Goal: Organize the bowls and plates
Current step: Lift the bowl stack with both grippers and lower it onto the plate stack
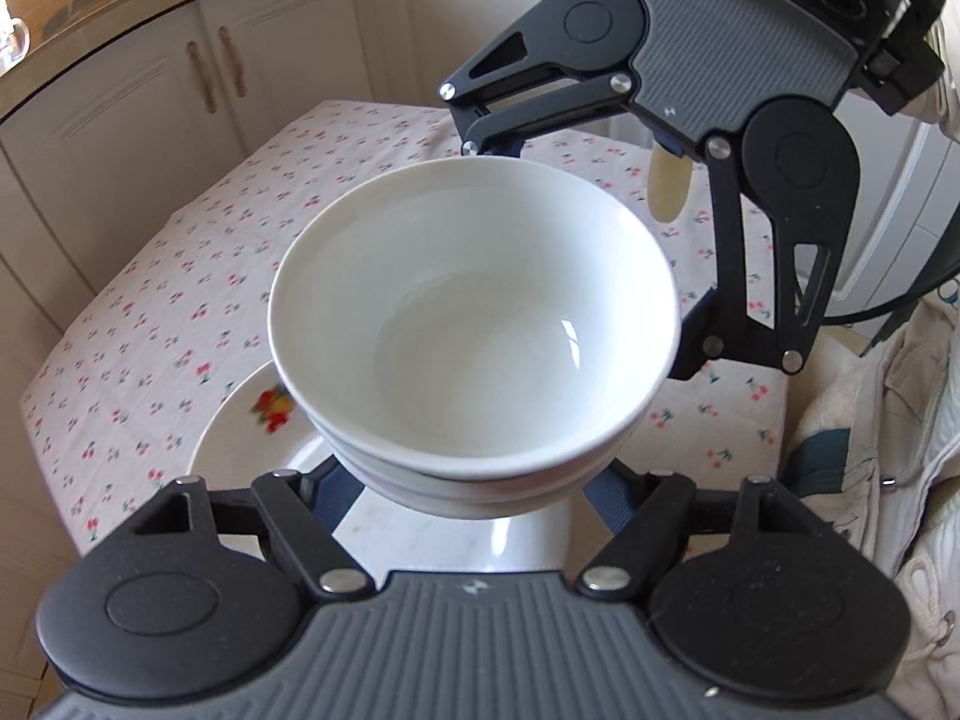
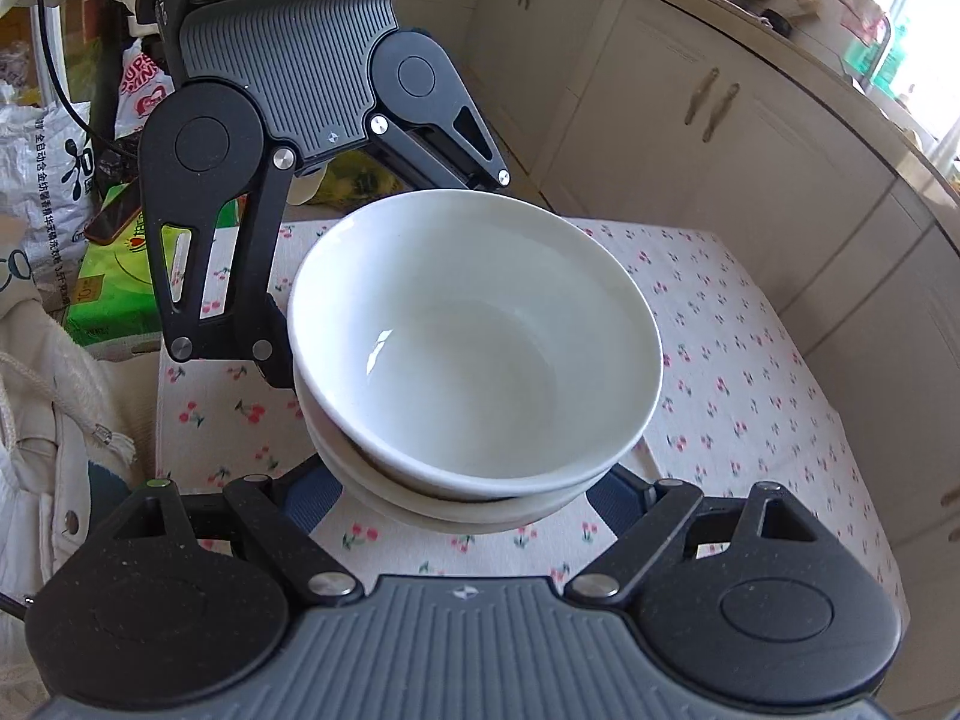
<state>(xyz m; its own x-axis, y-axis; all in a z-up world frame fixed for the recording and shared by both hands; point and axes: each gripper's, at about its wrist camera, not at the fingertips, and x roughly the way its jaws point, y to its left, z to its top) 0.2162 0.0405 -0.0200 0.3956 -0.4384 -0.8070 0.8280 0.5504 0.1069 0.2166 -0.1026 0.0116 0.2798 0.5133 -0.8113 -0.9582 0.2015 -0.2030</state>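
Observation:
Two nested white bowls (image 1: 474,324) hang above the table, also in the right wrist view (image 2: 474,336). My left gripper (image 1: 474,480) spreads its jaws wide around the lower bowl from the near side; in the right wrist view it (image 2: 384,276) comes in from the far left. My right gripper (image 2: 474,492) clasps the stack from the opposite side, and it shows in the left wrist view (image 1: 588,252) at the top right. Both hold the stack between them. A white plate with a fruit print (image 1: 252,438) lies on the table below the bowls.
The small table has a cherry-print cloth (image 1: 150,330), also seen in the right wrist view (image 2: 750,372). Cream cabinets (image 1: 180,96) stand behind it. A cream jacket (image 1: 888,432) lies at the table's right side. Bags and a green box (image 2: 108,282) stand beyond the table.

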